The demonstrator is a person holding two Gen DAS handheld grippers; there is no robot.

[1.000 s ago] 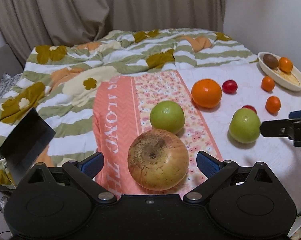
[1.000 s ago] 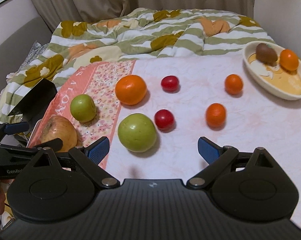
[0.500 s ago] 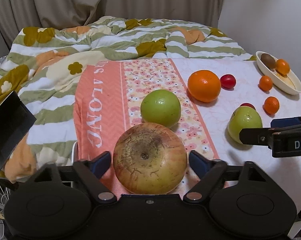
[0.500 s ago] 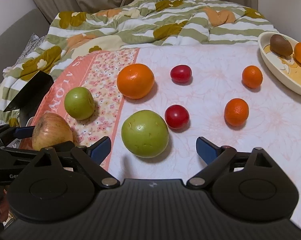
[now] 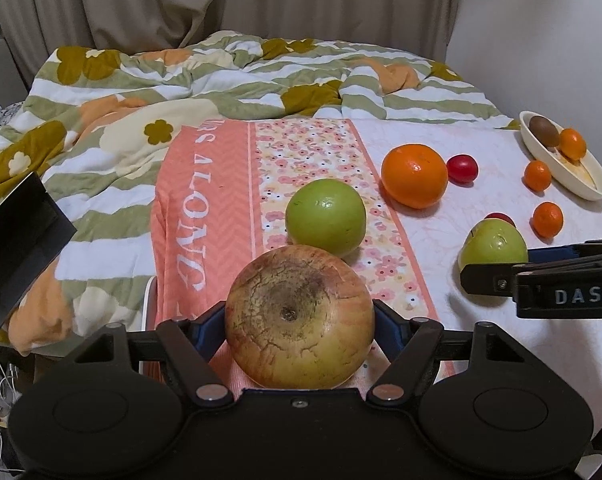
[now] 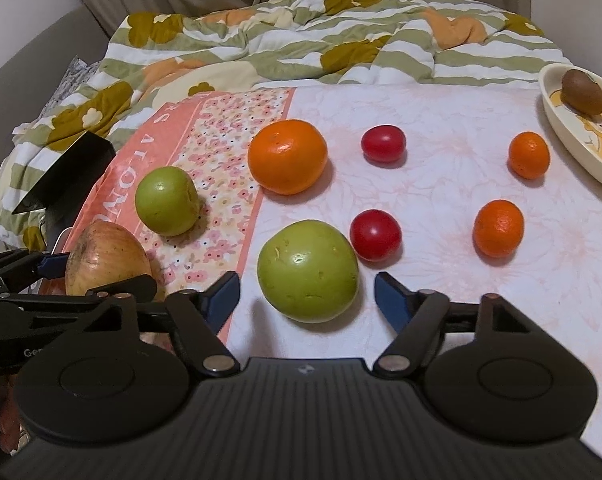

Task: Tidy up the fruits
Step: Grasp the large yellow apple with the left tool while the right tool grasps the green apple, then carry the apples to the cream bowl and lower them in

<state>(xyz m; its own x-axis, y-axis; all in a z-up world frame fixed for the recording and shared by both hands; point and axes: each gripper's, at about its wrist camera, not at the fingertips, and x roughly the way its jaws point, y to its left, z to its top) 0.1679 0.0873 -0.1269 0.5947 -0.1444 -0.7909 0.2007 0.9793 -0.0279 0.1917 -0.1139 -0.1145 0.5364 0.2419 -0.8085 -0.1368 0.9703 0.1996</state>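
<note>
A yellow-red apple (image 5: 299, 320), its skin russeted and cracked around the stem pit, sits on the pink towel (image 5: 205, 216) at the near edge of the bed (image 6: 441, 200). The left gripper (image 5: 299, 330) has its blue-padded fingers (image 5: 207, 326) pressed against both sides of it. A green apple (image 6: 307, 270) lies on the white cover, between the fingers (image 6: 389, 300) of the right gripper (image 6: 307, 294); these are closing, with gaps on both sides of the fruit.
</note>
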